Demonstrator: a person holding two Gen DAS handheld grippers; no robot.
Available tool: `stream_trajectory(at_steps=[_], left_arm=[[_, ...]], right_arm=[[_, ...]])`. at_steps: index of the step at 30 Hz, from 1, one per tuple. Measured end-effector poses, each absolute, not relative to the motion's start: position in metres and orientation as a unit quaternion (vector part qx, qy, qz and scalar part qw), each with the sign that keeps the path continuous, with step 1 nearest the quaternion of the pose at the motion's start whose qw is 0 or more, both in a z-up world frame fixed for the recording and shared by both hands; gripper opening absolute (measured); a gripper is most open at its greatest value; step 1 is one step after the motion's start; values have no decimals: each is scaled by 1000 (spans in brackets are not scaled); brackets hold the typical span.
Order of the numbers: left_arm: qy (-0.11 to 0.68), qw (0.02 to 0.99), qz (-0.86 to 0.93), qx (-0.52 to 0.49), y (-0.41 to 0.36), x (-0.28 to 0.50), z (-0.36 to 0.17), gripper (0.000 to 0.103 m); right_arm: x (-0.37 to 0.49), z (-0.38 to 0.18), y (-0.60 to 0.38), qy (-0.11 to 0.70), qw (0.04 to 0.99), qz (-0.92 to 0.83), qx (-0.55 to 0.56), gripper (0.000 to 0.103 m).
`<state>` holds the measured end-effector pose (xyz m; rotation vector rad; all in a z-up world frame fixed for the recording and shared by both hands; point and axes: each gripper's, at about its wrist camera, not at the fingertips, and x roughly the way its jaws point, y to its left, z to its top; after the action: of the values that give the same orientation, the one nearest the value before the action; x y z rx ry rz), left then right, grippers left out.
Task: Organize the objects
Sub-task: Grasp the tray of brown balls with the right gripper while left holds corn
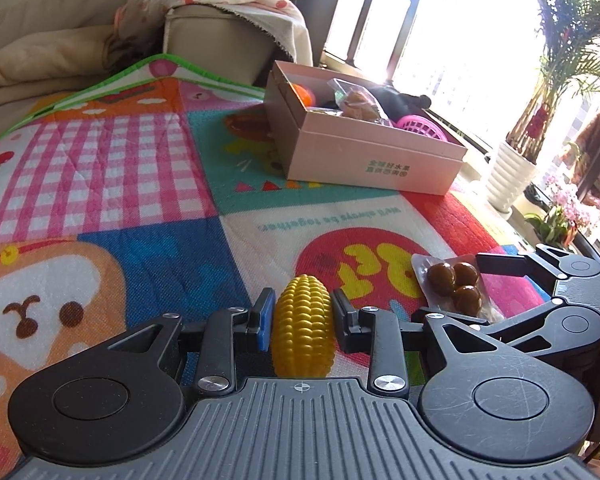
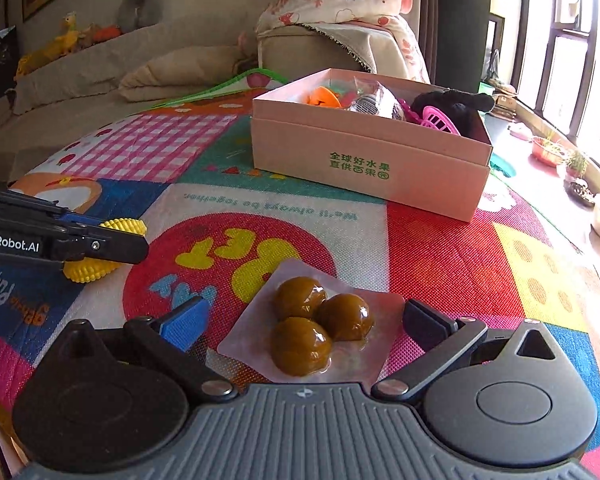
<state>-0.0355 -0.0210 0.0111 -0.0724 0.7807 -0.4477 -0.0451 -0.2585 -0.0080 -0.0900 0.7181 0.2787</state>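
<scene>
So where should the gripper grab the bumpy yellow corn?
Grab the corn across its fat middle, one of the fingers on each long side. It lies on the mat pointing away from the left gripper, so come straight along it, as the fingers straddling it already do.

Strong daylight pours in through the tall dark-framed window [image 1: 420, 20] at the upper right of the left wrist view and blows out to pure white, so the panes show no detail. The green potted palm [image 1: 572, 40] at the right edge is washed pale by the same glare. In the right wrist view the window strip [image 2: 560, 40] at the far right is likewise overexposed, while the upper left of the frame is dim and muddy. The glossy brown balls in their clear plastic pack [image 2: 320, 320] carry small bright highlights. Both views bend strongly at the edges and soften there; the centre is reasonably sharp.
</scene>
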Motion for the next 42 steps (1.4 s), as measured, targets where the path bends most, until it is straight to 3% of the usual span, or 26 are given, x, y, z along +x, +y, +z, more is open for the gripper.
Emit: stream_trajectory(at_steps=[4, 6, 9, 26, 37, 42], left_arm=[[377, 900, -218, -32, -21, -36, 11, 34], [377, 900, -218, -32, -22, -36, 11, 34], [377, 900, -218, -30, -23, -36, 11, 34], [360, 907, -217, -35, -29, -25, 27, 34], [250, 932, -243, -94, -74, 72, 84, 34], [269, 925, -223, -150, -80, 114, 69, 33]], right_arm=[[-47, -6, -259, 350, 926, 133, -44, 99], [-48, -3, -258, 349, 926, 138, -47, 85], [-49, 2, -255, 348, 926, 135, -53, 80], [-75, 57, -263, 260, 956, 119, -61, 79], [-74, 49, -279, 264, 959, 94, -44, 79], [-74, 43, -287, 269, 959, 82, -40, 79]])
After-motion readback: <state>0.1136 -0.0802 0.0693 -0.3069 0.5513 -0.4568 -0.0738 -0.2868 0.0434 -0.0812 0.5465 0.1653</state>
